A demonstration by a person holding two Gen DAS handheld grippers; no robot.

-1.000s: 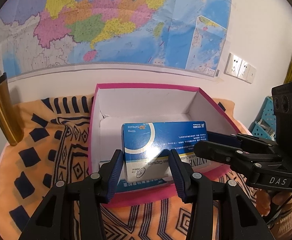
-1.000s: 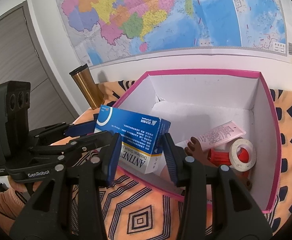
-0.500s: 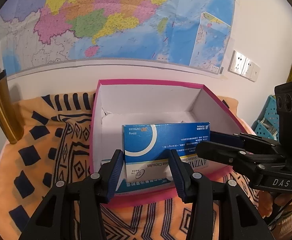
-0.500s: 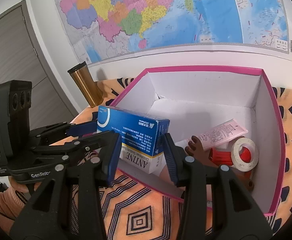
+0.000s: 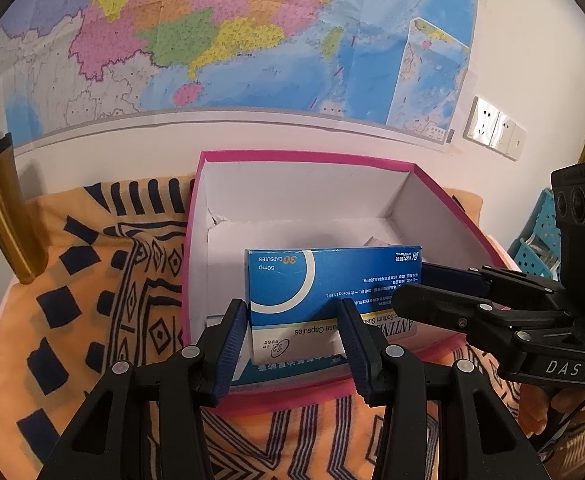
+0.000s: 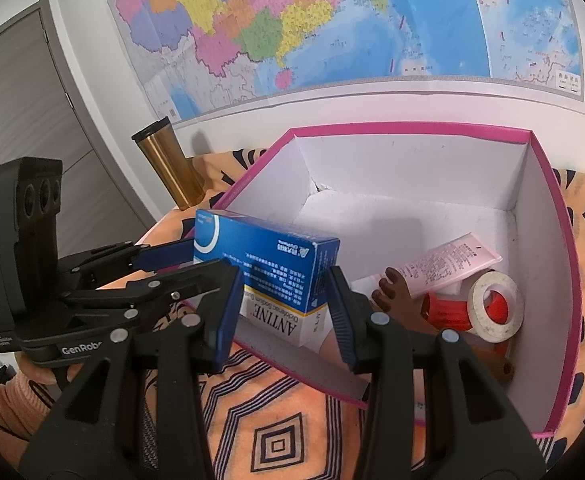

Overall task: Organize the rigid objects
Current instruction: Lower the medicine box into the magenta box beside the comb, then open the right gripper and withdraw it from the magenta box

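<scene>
A blue and white medicine box [image 5: 332, 296] hangs over the front left part of the pink storage box [image 5: 308, 157]. My left gripper [image 5: 294, 342] is shut on its left end. My right gripper [image 6: 282, 310] is shut on its other end [image 6: 276, 272]; that gripper also shows in the left wrist view [image 5: 432, 284]. The medicine box is held level above the pink box's rim [image 6: 412, 128]. Another blue box [image 5: 292, 370] lies under it inside.
Inside the pink box lie a pink tube [image 6: 448, 264], a tape roll [image 6: 492, 306], a red object [image 6: 446, 312] and a brown figure [image 6: 396, 296]. A gold tumbler [image 5: 2, 216] stands at the left on the patterned orange cloth [image 5: 92, 320]. A map covers the wall behind.
Both grippers have carried the medicine box slightly forward over the pink box, and the view has tilted a little. Both grips are unchanged.
</scene>
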